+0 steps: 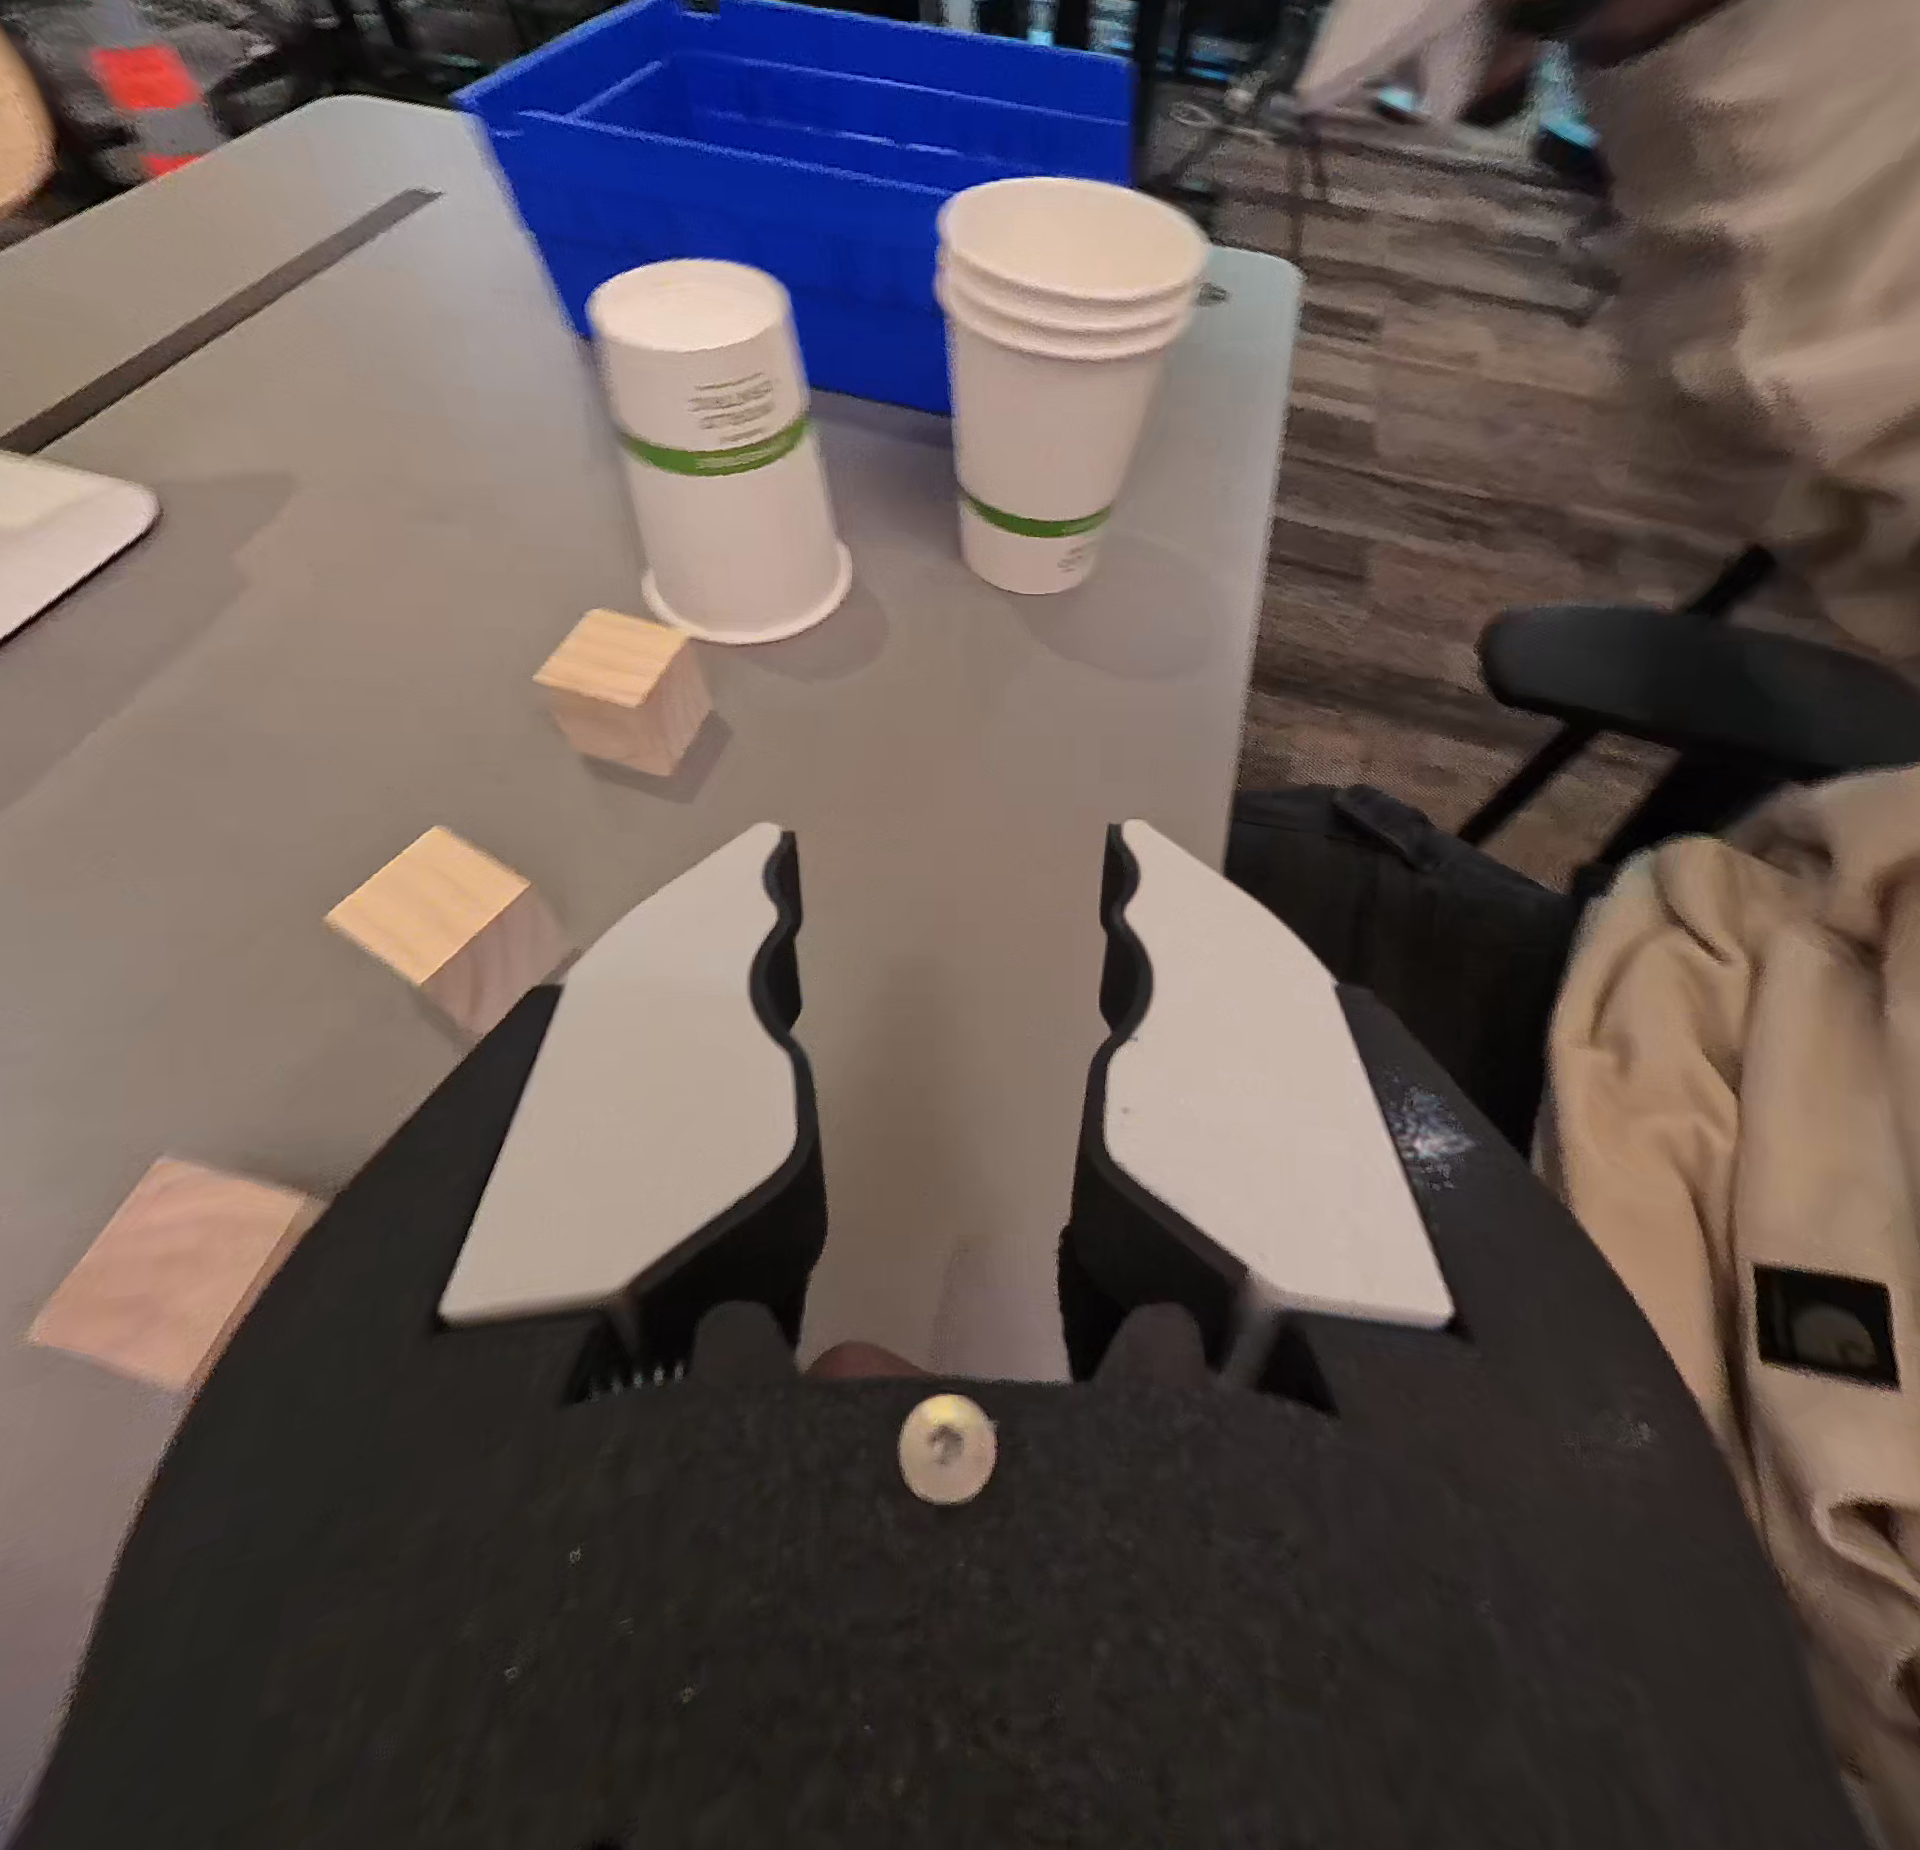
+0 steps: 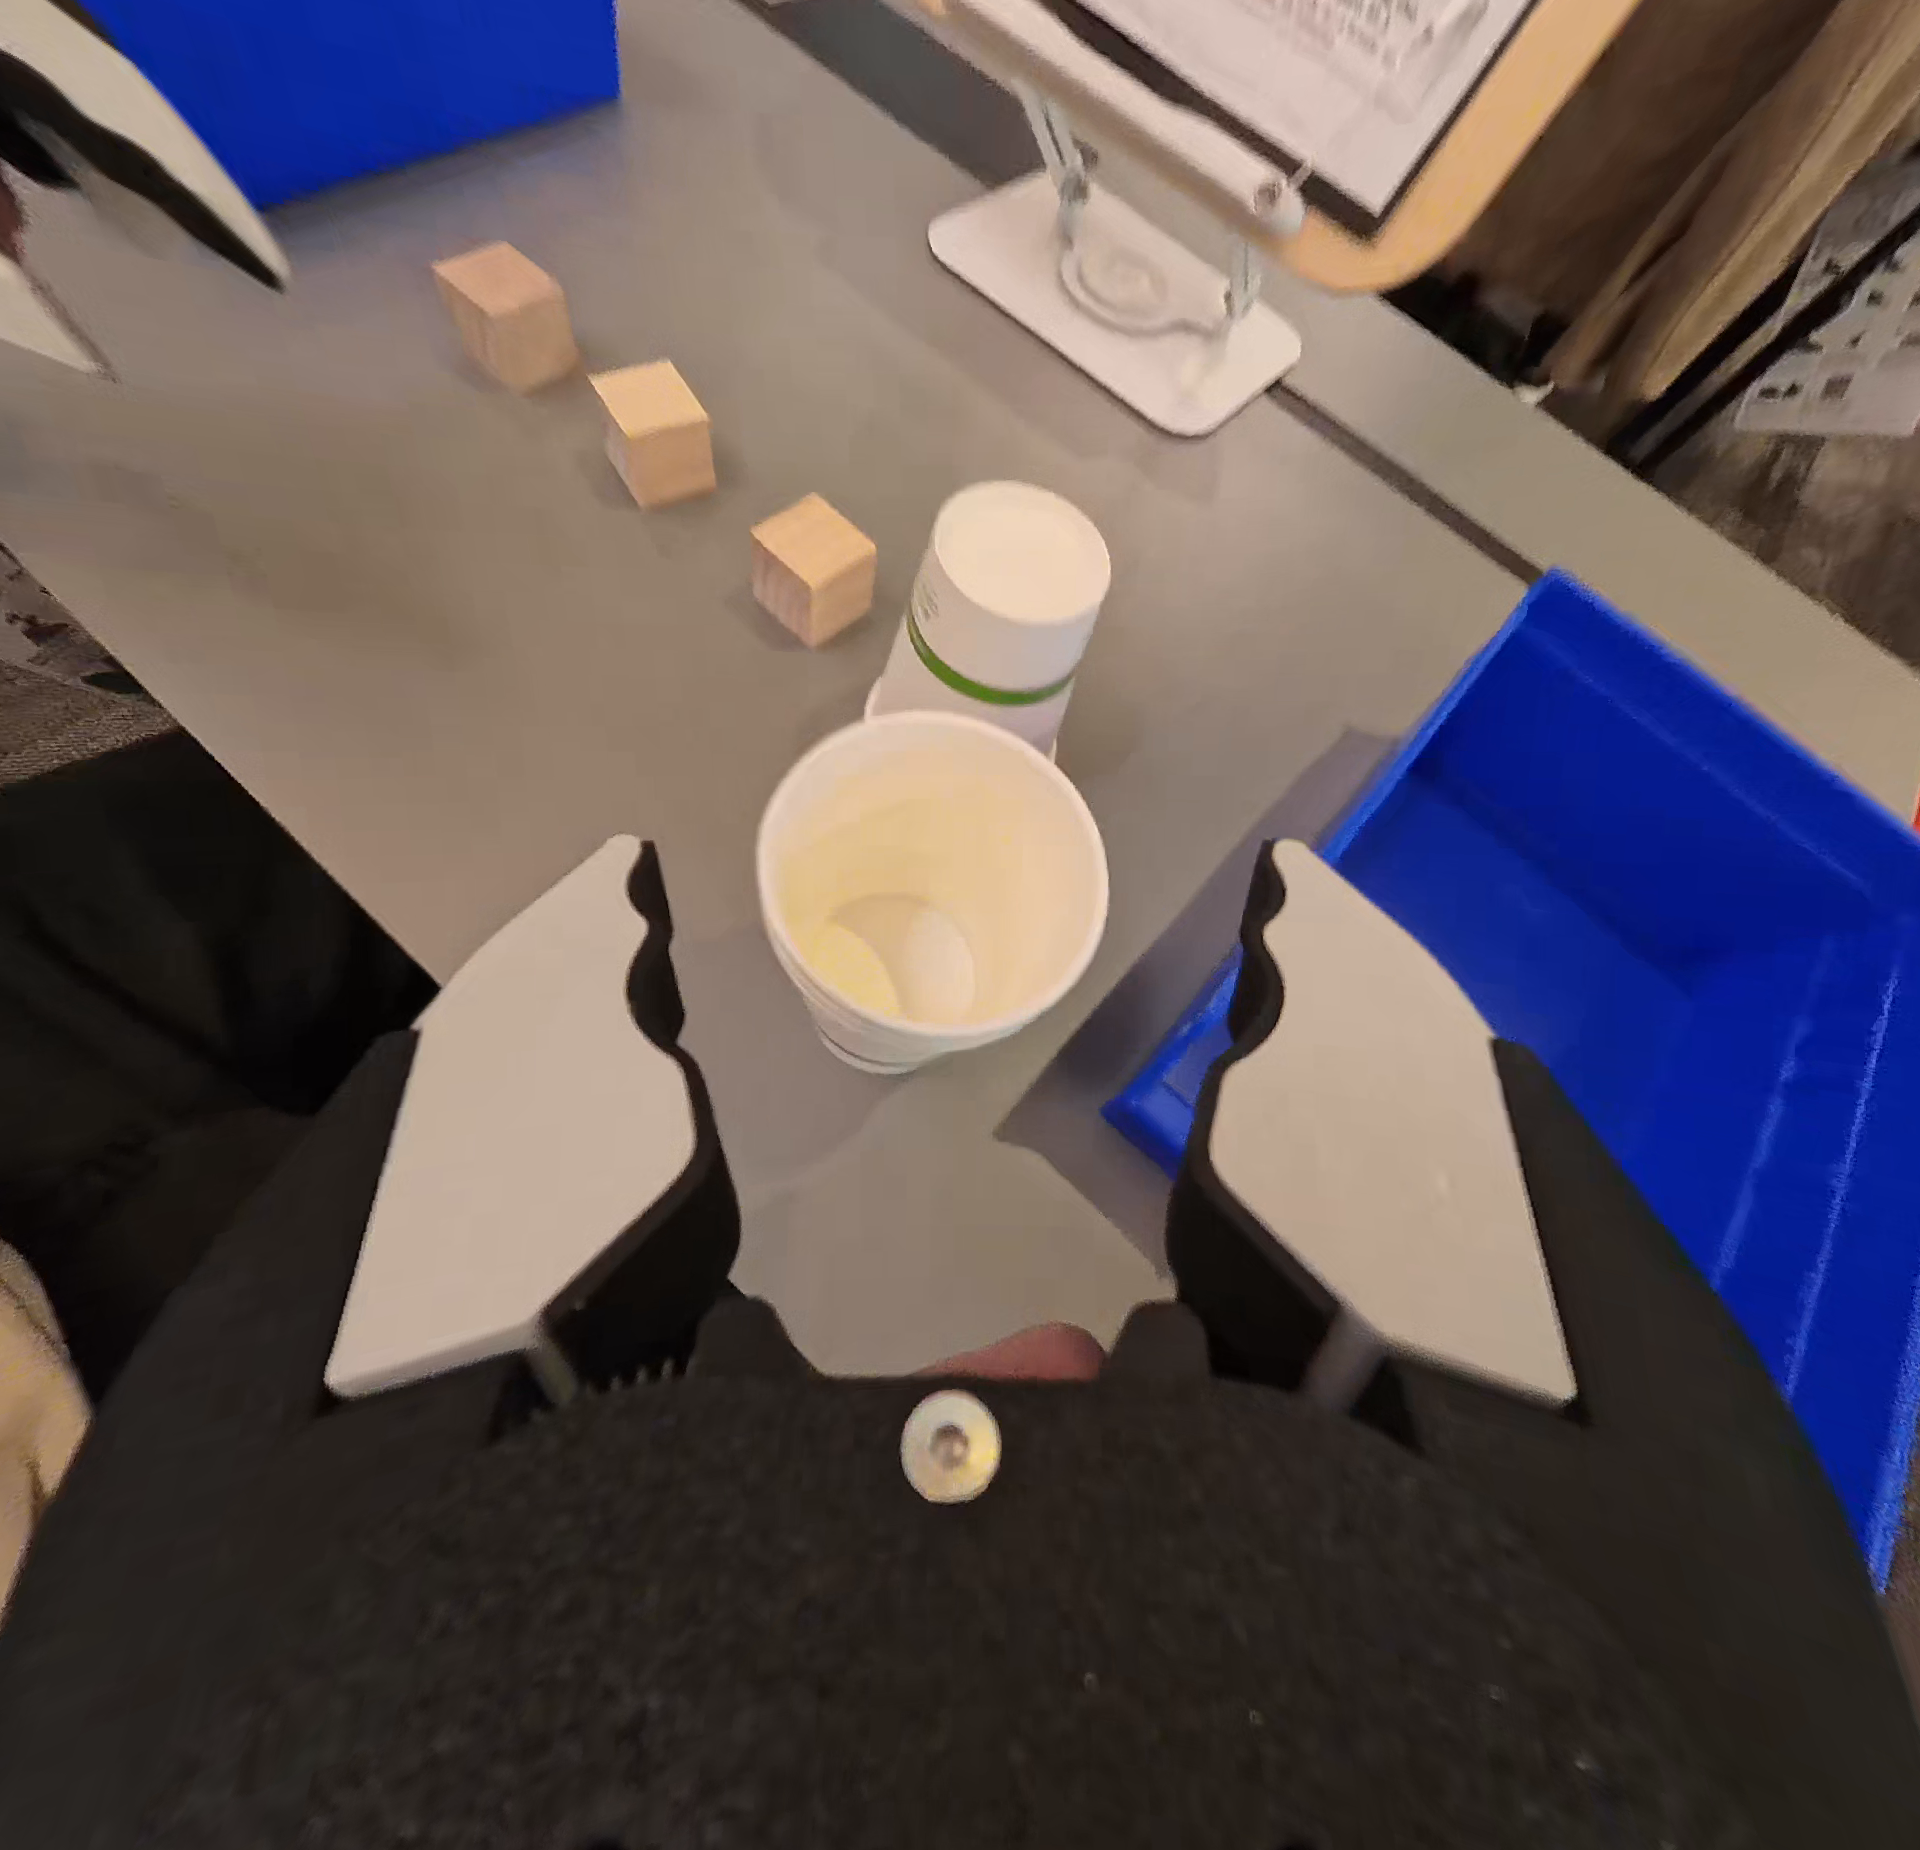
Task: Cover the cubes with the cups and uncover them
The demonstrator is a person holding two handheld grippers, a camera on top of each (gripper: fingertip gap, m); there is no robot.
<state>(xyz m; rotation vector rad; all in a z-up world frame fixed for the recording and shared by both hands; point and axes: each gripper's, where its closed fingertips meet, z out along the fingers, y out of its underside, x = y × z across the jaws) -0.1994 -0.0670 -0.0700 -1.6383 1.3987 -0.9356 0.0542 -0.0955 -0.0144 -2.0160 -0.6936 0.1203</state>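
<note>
We see grey table (image 1: 987, 761); blue bin (image 1: 790, 169) at far edge. Upright cup stack (image 1: 1049, 387) just before bin, upturned cup (image 1: 727, 450) beside it. Three wooden cubes (image 2: 655, 434) trail away from bin, uncovered. Left gripper (image 1: 951, 855) moderately parted, empty; right gripper (image 2: 956, 865) wide, empty, above stack.

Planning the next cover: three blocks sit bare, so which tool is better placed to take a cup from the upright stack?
Right. The right tool is open with the cup stack directly between its tips; the left tool hangs farther back.
</note>
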